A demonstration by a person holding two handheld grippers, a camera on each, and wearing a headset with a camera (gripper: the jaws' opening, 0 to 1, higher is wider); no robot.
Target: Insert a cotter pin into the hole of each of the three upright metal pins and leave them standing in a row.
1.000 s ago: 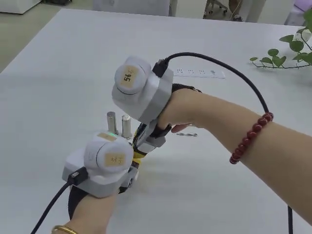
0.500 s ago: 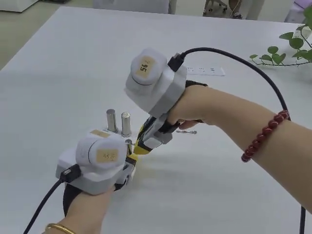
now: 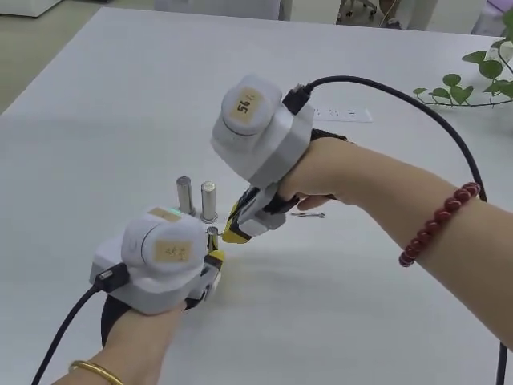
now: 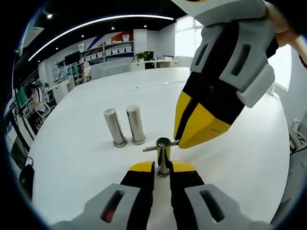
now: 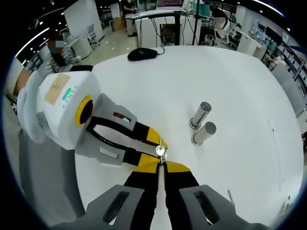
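tan sticker (image 3: 244, 104) on right gripper (image 3: 228, 235) reads "56", left gripper (image 5: 158, 152) casing reads "XENSE"

In the head view the left gripper (image 3: 214, 257) hides most of the held metal pin (image 3: 212, 233) and the edge cuts off the plant (image 3: 473, 84); in the left gripper view the cotter pin's (image 4: 150, 148) end is lost between the right gripper's (image 4: 179, 143) jaws

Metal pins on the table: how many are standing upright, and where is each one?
3. Two stand free, side by side: first pin, second pin. The third pin stands nearer, clamped in the left gripper's jaws, a cotter pin through it. None looks hidden.
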